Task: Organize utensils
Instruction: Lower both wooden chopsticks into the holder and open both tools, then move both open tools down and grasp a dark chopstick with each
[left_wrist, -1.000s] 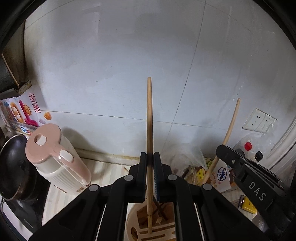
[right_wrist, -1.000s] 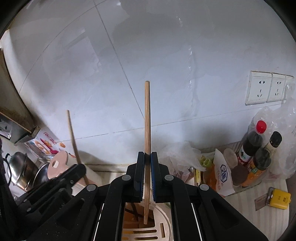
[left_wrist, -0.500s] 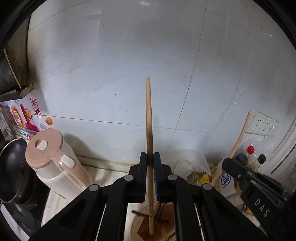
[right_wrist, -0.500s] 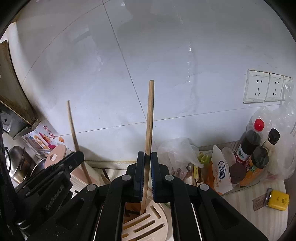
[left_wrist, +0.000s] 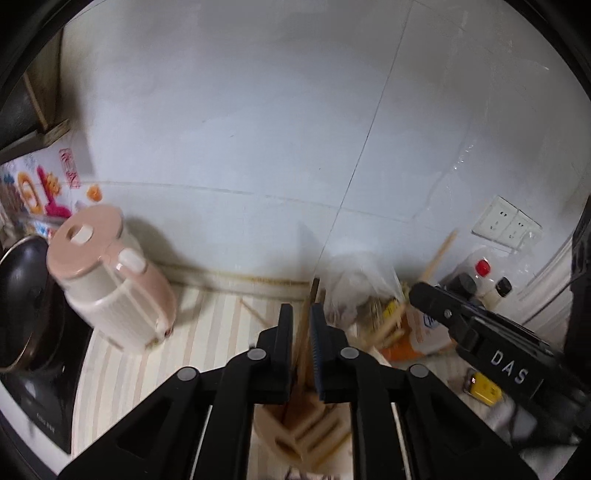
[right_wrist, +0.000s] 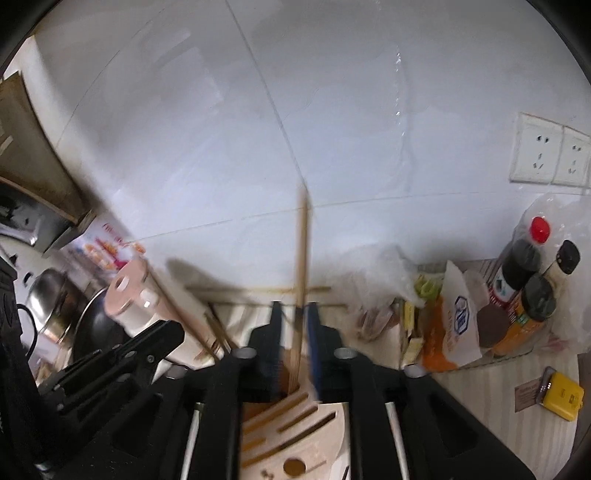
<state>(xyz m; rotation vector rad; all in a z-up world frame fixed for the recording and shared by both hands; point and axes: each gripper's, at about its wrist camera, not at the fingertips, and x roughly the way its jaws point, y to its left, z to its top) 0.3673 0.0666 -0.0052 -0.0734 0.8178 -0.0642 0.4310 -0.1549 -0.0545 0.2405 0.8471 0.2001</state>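
A beige utensil holder with slots (left_wrist: 306, 432) (right_wrist: 295, 439) stands right under both grippers. My left gripper (left_wrist: 301, 317) has its jaws apart, and a wooden chopstick (left_wrist: 308, 325) stands loose between them, its lower end in the holder. My right gripper (right_wrist: 293, 314) also has its jaws apart around a second wooden chopstick (right_wrist: 303, 258) that stands in the holder. The right gripper's body (left_wrist: 491, 354) shows in the left wrist view, and the left gripper's body (right_wrist: 118, 354) shows in the right wrist view. Both views are motion-blurred.
A pink and white kettle (left_wrist: 110, 280) and a black pan (left_wrist: 22, 295) stand at the left. Plastic bags (left_wrist: 354, 288), sauce bottles (right_wrist: 524, 266) and a yellow object (right_wrist: 561, 395) sit at the right. The tiled wall with sockets (right_wrist: 546, 155) is close behind.
Both grippers have opened and let go of their chopsticks. The chopsticks have dropped down into the holder, and both grippers have tilted lower.
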